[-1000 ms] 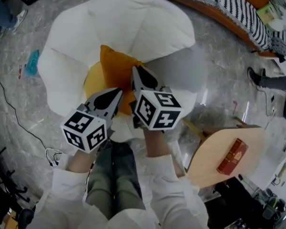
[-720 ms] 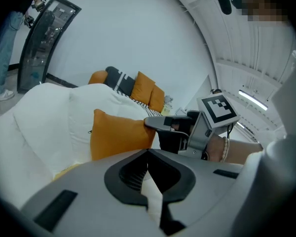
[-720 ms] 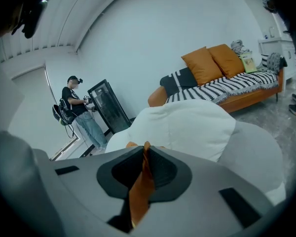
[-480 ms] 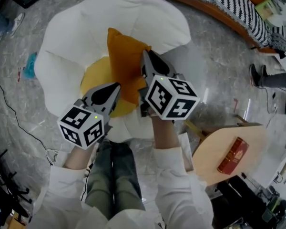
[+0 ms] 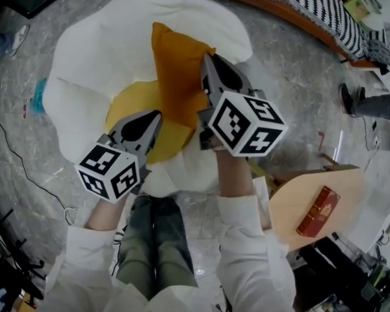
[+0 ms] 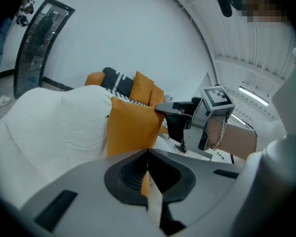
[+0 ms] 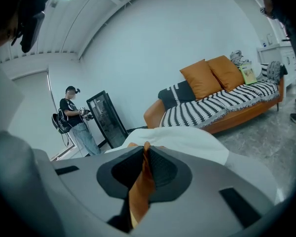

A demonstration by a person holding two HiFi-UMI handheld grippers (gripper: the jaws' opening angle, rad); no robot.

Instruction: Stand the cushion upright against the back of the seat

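The orange cushion (image 5: 179,77) stands on edge on the yellow seat pad (image 5: 131,112) of the white armchair (image 5: 117,38), with its top corner up by the chair back. Your right tongs (image 5: 208,60) pinch its right edge, with orange fabric clamped between narrow jaws. Your left tongs (image 5: 154,116) are drawn together, low by the cushion's left edge, above the seat pad.
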